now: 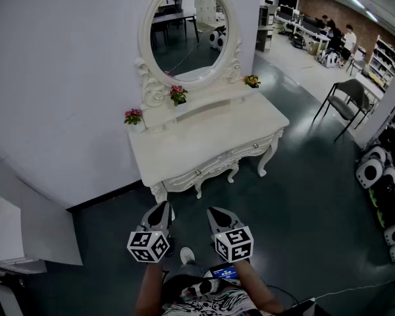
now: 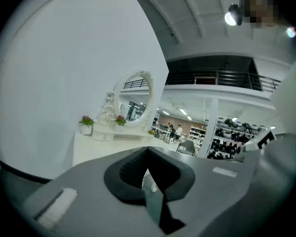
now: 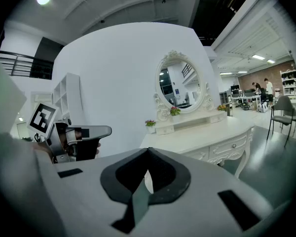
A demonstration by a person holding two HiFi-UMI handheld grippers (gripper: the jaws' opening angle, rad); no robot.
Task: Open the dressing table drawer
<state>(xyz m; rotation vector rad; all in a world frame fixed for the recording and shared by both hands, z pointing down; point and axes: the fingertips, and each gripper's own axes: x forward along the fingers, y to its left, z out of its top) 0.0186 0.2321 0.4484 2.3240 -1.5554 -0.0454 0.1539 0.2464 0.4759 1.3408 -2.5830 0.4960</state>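
Observation:
The white dressing table (image 1: 204,133) stands against the wall under an oval mirror (image 1: 187,28). Two drawers with small knobs run along its front: the left drawer (image 1: 199,172) and the right drawer (image 1: 253,149), both closed. In the right gripper view the table (image 3: 207,135) is ahead and to the right, and a drawer knob (image 3: 233,145) shows. My left gripper (image 1: 163,206) and right gripper (image 1: 214,210) hang side by side above the floor, short of the table, both shut and empty. The closed jaw tips also show in the left gripper view (image 2: 147,149) and the right gripper view (image 3: 148,150).
Three small flower pots (image 1: 133,117) (image 1: 178,95) (image 1: 252,81) stand on the table's back shelf. A grey chair (image 1: 347,97) is to the right, with black-and-white machines (image 1: 382,176) along the right wall. A white cabinet (image 1: 6,236) sits at the left. People work at desks far behind.

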